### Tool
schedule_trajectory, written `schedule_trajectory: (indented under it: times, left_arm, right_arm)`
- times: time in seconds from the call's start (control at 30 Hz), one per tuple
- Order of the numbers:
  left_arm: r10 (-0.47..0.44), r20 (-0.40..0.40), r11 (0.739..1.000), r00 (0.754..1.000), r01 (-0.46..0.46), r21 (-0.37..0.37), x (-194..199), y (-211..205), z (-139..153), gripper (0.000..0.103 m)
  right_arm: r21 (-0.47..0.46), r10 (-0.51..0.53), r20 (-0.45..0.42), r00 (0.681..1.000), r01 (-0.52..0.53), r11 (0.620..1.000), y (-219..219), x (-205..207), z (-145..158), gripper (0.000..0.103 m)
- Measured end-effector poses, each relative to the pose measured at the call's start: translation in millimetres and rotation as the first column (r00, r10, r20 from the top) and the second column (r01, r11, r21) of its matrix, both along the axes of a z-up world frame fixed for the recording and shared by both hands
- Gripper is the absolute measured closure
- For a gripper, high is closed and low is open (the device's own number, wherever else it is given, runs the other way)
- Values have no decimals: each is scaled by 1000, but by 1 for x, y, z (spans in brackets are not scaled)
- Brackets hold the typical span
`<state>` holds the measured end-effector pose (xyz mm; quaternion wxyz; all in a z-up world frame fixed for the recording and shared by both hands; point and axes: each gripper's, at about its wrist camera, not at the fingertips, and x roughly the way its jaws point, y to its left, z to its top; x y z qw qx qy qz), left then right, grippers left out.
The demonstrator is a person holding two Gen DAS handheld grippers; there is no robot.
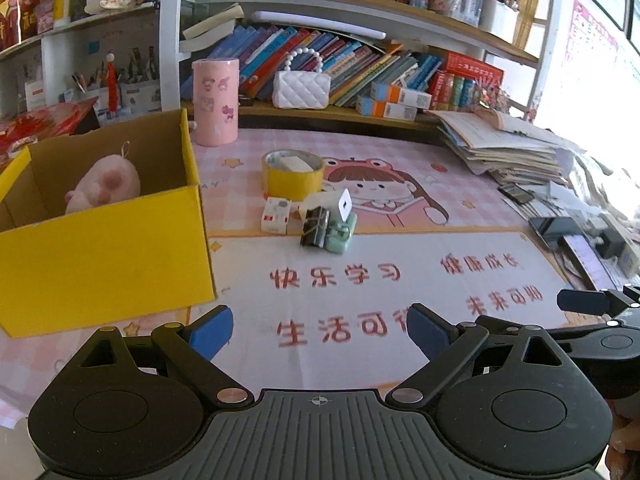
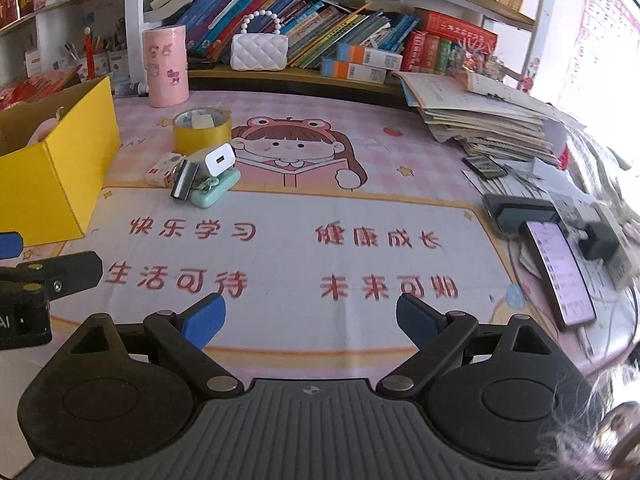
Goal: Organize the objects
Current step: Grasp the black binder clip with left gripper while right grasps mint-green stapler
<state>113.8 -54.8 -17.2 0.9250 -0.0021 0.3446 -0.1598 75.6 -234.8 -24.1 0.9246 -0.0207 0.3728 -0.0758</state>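
A yellow cardboard box (image 1: pixel 100 248) stands at the left of the desk mat with a pink plush toy (image 1: pixel 106 184) inside. Beside it lies a small pile: a yellow tape roll (image 1: pixel 292 178), a small white-and-red box (image 1: pixel 276 216), a black binder clip (image 1: pixel 316 226), a white charger (image 1: pixel 340 204) and a mint-green case (image 1: pixel 340 236). My left gripper (image 1: pixel 320 330) hovers open over the mat, well short of the pile. My right gripper (image 2: pixel 310 318) is open too, holding nothing; the pile (image 2: pixel 204 176) lies ahead to its left, next to the yellow box (image 2: pixel 52 172).
A pink cylinder (image 1: pixel 216 102) stands behind the box. A white quilted purse (image 1: pixel 302 88) and rows of books fill the shelf at the back. Stacked papers (image 2: pixel 488 124), phones (image 2: pixel 560 272) and cables crowd the right side of the desk.
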Motion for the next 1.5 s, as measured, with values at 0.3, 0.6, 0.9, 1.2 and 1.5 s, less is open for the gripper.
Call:
schedule_trajectory:
  times: [0.3,0.6,0.9,1.2,1.5]
  left_arm:
    - [48,-4,999,999,-48,-6,34,-24,0,27]
    - [101,-11,994,995,-100,43,79,-49,-10,56]
    - [138,-26,984,990,-135,113,116,-67,-30,72]
    - [166,-29,974,986,-160,159,128,-73,-39,97]
    - [199,-32,976,979,-195,100,118,-52,-20,103]
  right_arm:
    - [19,105,-4,995,-105,994,-21,35,-6,13]
    - [1,232,11,973,-232,973,-29,63,-10,13]
    - [-17,322,19,946,-322,947,-35,86,-13,13]
    - [5,389,30,921,-390,921,-38,102,-18,13]
    - [57,471,67,880,-475,878,-29,129,-21,13]
